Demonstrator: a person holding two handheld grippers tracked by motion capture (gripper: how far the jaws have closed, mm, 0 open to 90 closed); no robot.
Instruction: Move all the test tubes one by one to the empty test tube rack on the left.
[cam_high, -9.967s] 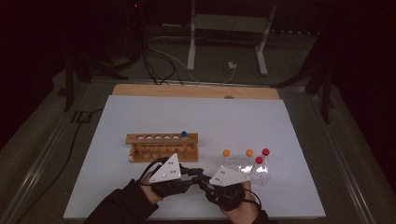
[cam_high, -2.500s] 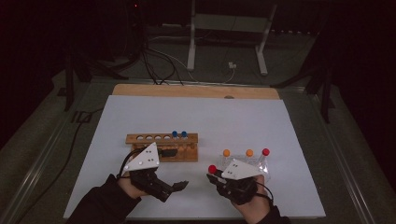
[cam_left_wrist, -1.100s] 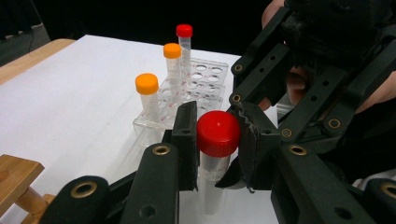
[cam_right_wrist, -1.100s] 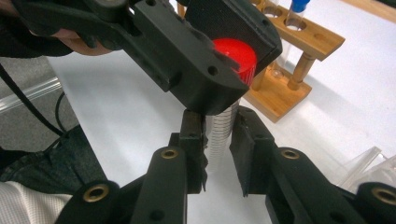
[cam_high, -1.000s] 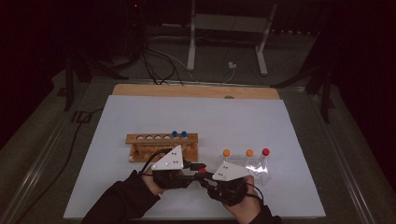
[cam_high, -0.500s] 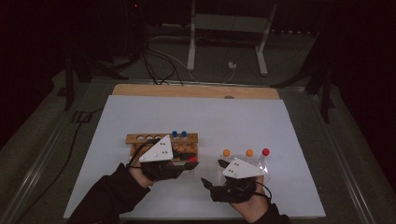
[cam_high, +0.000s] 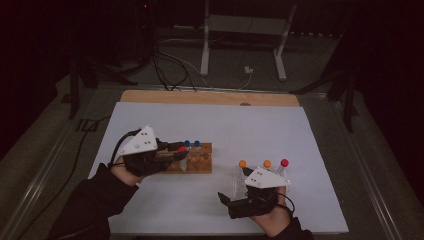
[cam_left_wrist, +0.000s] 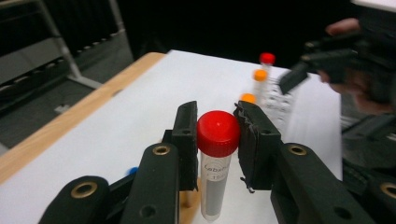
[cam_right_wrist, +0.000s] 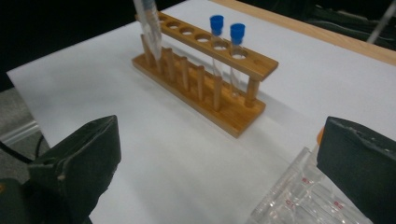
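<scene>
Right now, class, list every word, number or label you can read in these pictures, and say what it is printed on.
"Labse": partial print on the red-capped tube held in the left gripper; the rest is cut off.
A smaller line below it starts with what looks like "15"; too small to read fully.
Red markings on the clear plastic rack: too blurred to read.

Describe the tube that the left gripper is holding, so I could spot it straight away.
Start at the wooden rack on the white table. At its left end the left gripper clamps an upright clear tube under its cap. That cap is red, while the two tubes standing in the rack have blue caps.
</scene>
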